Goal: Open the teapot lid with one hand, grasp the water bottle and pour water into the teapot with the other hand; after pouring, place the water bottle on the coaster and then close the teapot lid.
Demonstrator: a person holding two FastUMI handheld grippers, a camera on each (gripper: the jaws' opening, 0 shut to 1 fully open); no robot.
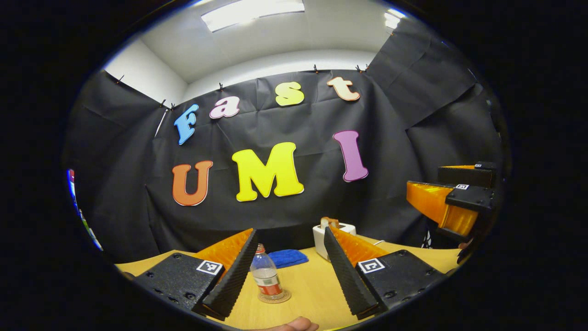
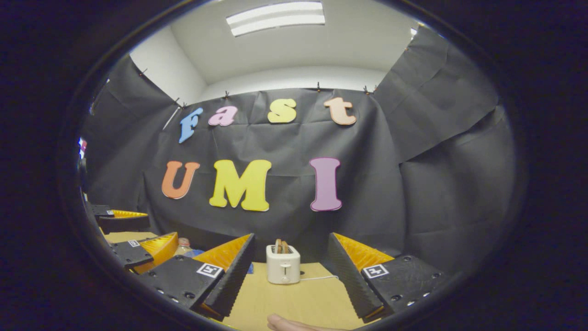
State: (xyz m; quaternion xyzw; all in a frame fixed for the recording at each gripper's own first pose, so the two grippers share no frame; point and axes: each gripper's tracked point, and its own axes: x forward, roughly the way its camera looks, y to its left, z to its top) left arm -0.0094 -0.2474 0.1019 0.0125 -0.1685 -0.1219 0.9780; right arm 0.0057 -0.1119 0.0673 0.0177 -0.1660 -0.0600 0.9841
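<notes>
Water bottle (image 1: 266,277) stands upright on its coaster (image 1: 274,297) between the left hand-held gripper (image 1: 288,280)'s spread fingers; the right hand-held gripper (image 2: 290,280), also spread, faces the toaster (image 2: 283,264).

Both tongs, left (image 1: 289,276) and right (image 2: 289,280), have ridged inner faces, black screwed mounting blocks and square coded markers.
</notes>
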